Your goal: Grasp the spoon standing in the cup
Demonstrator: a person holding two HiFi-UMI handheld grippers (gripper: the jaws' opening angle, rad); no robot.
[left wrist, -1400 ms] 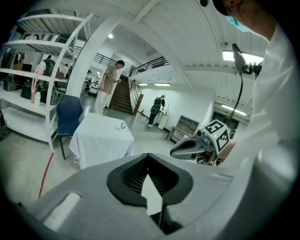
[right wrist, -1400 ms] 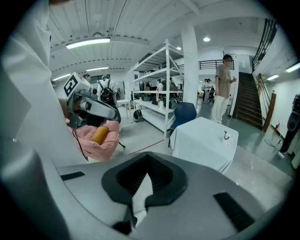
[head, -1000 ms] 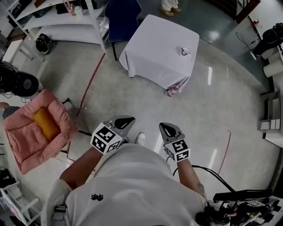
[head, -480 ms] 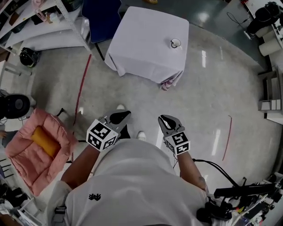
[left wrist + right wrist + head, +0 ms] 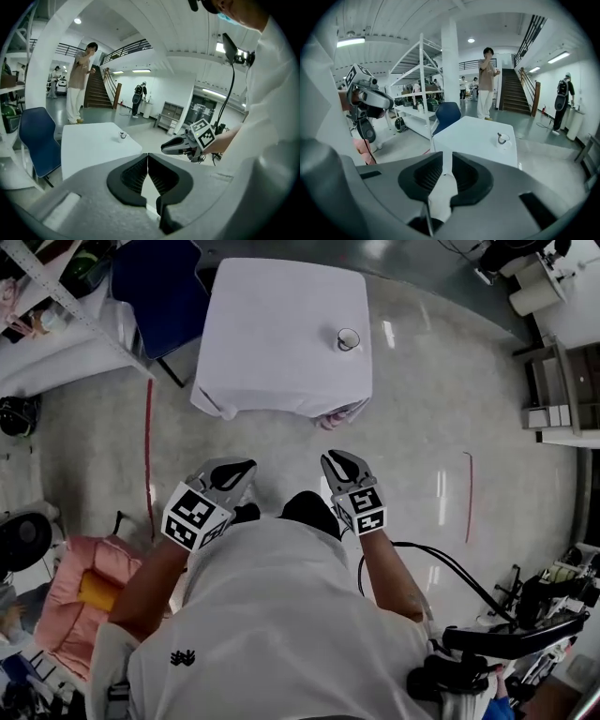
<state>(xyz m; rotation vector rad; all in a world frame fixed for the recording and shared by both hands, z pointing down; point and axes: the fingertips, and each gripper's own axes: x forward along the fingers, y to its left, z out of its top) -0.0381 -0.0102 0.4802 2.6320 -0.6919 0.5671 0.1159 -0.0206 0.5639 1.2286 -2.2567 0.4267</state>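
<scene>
- Two grippers, one in each hand: left gripper (image 5: 239, 470) and right gripper (image 5: 337, 463); held side by side, low before the body, over the pale floor (image 5: 441, 427); both well short of the table
- Left gripper: fingers (image 5: 133, 176) pressed together at the tips, nothing between them
- Right gripper: jaws parted by a narrow gap and opening; nothing between them, only floor and table edge seen through the gap
- One table (image 5: 272, 343), draped in a white cloth (image 5: 216, 395), straight ahead of both grippers
- One cup (image 5: 348, 338) on the table, upright, close to the right edge and about midway along it
- One spoon (image 5: 499, 136) in the cup; seen from the right gripper view as a thin dark piece rising at the rim; too small to tell more
- One blue chair (image 5: 155, 292) just beside the table's far left corner
- One pink bed (image 5: 66, 582) on the floor at the left; one orange cushion (image 5: 94, 589) lying in it
- Two red tape lines on the floor, one at the left (image 5: 147, 456), one at the right (image 5: 468, 493)
- One person (image 5: 487, 77) in a tan top standing beyond the table
</scene>
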